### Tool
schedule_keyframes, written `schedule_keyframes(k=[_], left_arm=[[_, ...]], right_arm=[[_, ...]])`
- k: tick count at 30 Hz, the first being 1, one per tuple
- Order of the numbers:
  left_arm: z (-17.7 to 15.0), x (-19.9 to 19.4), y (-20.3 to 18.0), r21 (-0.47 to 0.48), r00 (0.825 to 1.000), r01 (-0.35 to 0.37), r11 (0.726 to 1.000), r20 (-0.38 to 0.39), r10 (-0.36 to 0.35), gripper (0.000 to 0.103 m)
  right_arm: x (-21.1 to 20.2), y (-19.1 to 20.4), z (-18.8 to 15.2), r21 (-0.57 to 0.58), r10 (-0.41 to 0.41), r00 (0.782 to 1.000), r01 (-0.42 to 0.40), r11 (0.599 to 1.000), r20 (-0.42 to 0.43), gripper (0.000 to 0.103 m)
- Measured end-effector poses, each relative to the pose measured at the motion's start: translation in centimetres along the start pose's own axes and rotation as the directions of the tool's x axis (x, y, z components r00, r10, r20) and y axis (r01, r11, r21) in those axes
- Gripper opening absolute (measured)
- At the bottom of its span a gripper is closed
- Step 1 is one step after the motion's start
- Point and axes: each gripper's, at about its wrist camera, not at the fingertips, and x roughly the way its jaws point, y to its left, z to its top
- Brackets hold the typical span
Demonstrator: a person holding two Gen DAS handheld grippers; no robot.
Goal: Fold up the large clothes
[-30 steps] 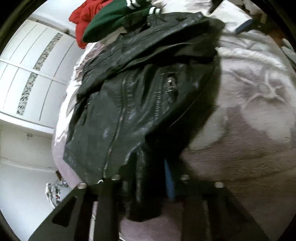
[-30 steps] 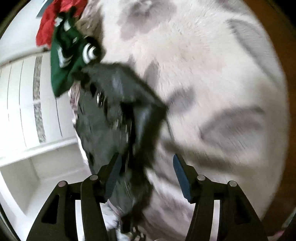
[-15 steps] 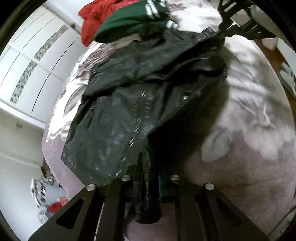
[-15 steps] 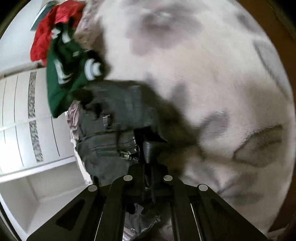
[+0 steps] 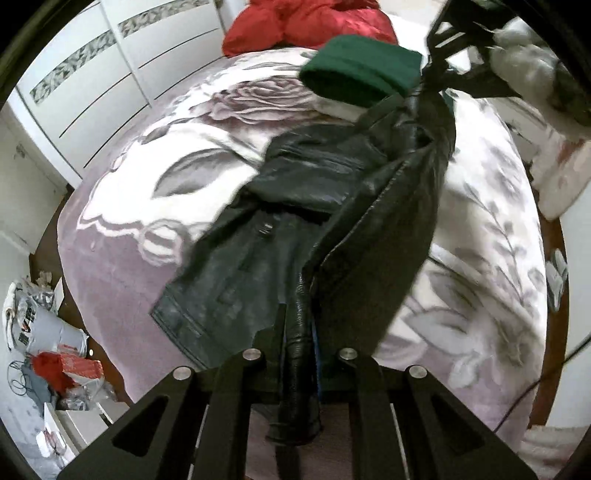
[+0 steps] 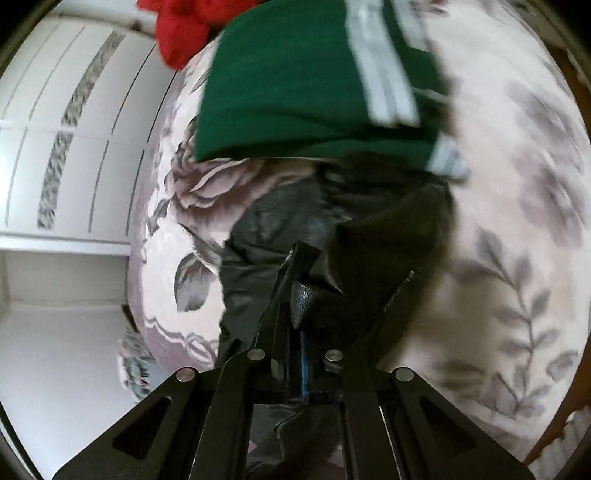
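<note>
A black leather jacket [image 5: 295, 206] is partly lifted off a floral pink-and-grey bed blanket [image 5: 147, 192]. My left gripper [image 5: 300, 339] is shut on one edge of the jacket, which hangs down between the fingers. My right gripper [image 6: 298, 295] is shut on another edge of the jacket [image 6: 280, 229]. In the left wrist view the right gripper [image 5: 443, 55] shows at the top right, and the jacket's edge stretches up to it. The rest of the jacket drapes onto the blanket [image 6: 517, 206] below.
A folded green garment with grey stripes [image 6: 317, 81] lies just beyond the jacket; it also shows in the left wrist view [image 5: 362, 70]. A red garment [image 5: 306, 22] lies behind it. White wardrobe doors [image 5: 92, 74] stand left. Bags and clutter [image 5: 48, 350] sit on the floor.
Both grippers shut on the jacket's edges about half a second ago and have since lifted it; one side now hangs taut between them above the bed.
</note>
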Motion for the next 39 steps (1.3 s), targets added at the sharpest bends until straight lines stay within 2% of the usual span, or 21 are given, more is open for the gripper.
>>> schedule_keyframes(k=[3, 7, 11, 16, 20, 21, 23, 24, 25, 26, 27, 28, 29, 30, 31, 33, 35, 37, 39], left_arm=[[1.1, 1.3, 3.8, -0.052, 1.0, 0.03, 0.998, -0.005, -0.03, 0.008], [2.6, 5.1, 9.2, -0.128, 0.995, 0.085, 0.988, -0.042, -0.091, 0.008], [3.6, 9.8, 13.9, -0.165, 0.984, 0.139, 0.976, -0.089, -0.155, 0.008], [3.2, 16.3, 18.0, -0.226, 0.942, 0.24, 0.944, -0.18, -0.283, 0.01], [2.6, 18.2, 19.4, -0.253, 0.896, 0.335, 0.908, -0.212, -0.39, 0.015], [2.6, 18.3, 19.9, -0.261, 0.885, 0.357, 0.897, -0.213, -0.415, 0.016], [2.5, 17.7, 20.8, -0.292, 0.859, 0.389, 0.874, -0.227, -0.458, 0.019], [2.5, 17.4, 21.2, -0.307, 0.85, 0.401, 0.863, -0.228, -0.475, 0.021], [2.5, 17.0, 21.6, -0.319, 0.84, 0.411, 0.854, -0.231, -0.491, 0.024], [2.6, 16.3, 22.0, -0.326, 0.838, 0.409, 0.852, -0.234, -0.493, 0.026], [2.8, 15.6, 22.2, -0.318, 0.849, 0.392, 0.863, -0.235, -0.473, 0.033], [3.1, 15.1, 22.4, -0.299, 0.868, 0.362, 0.883, -0.237, -0.436, 0.048], [3.5, 14.3, 22.4, -0.267, 0.891, 0.33, 0.905, -0.229, -0.392, 0.058], [3.9, 13.7, 22.4, -0.244, 0.903, 0.317, 0.916, -0.218, -0.371, 0.079], [4.4, 13.0, 22.1, -0.216, 0.914, 0.31, 0.926, -0.201, -0.353, 0.087], [5.6, 12.5, 21.1, -0.183, 0.925, 0.301, 0.936, -0.184, -0.334, 0.087], [7.0, 12.9, 19.3, -0.163, 0.921, 0.319, 0.933, -0.177, -0.346, 0.087], [8.1, 13.7, 17.6, -0.146, 0.92, 0.326, 0.934, -0.177, -0.349, 0.087], [9.4, 15.1, 15.6, -0.135, 0.922, 0.324, 0.936, -0.176, -0.345, 0.087]], right_arm=[[3.6, 5.0, 1.5, -0.046, -0.05, 0.998, 0.049, 0.998, -0.027, 0.003], [9.9, 10.3, 3.5, -0.084, -0.167, 0.984, 0.162, 0.983, -0.06, 0.003], [15.4, 12.9, 4.5, -0.091, -0.247, 0.967, 0.241, 0.966, -0.063, 0.003], [21.6, 14.7, 5.3, -0.088, -0.326, 0.942, 0.319, 0.944, -0.078, 0.003], [24.4, 14.9, 5.9, -0.083, -0.357, 0.926, 0.348, 0.934, -0.123, 0.004], [24.5, 14.8, 5.9, -0.081, -0.346, 0.928, 0.337, 0.938, -0.137, 0.005], [23.3, 14.3, 6.0, -0.044, -0.227, 0.96, 0.223, 0.974, -0.165, 0.018], [22.1, 14.1, 5.9, -0.018, -0.125, 0.976, 0.124, 0.992, -0.177, 0.028], [20.4, 13.7, 5.6, 0.015, -0.03, 0.984, 0.033, 0.999, -0.177, 0.035], [18.9, 13.2, 5.3, 0.036, 0.022, 0.987, -0.017, 0.999, -0.162, 0.038], [16.7, 12.4, 4.7, 0.053, 0.072, 0.989, -0.066, 0.996, -0.128, 0.042], [14.6, 11.5, 3.9, 0.063, 0.085, 0.991, -0.079, 0.995, -0.099, 0.044], [13.1, 10.6, 3.3, 0.065, 0.073, 0.994, -0.068, 0.996, -0.077, 0.043], [11.4, 9.4, 2.4, 0.061, 0.044, 0.998, -0.04, 0.997, -0.053, 0.044], [10.1, 7.9, 1.5, 0.058, 0.012, 0.999, -0.01, 0.998, -0.039, 0.044], [8.9, 5.0, 0.3, 0.058, -0.035, 0.998, 0.037, 0.998, -0.044, 0.044], [8.6, 1.6, -0.3, 0.062, -0.083, 0.995, 0.086, 0.994, -0.045, 0.044], [9.5, -2.6, -0.5, 0.082, -0.079, 0.995, 0.084, 0.993, -0.061, 0.064], [11.2, -5.8, 0.1, 0.106, -0.029, 0.997, 0.037, 0.994, -0.076, 0.073]])
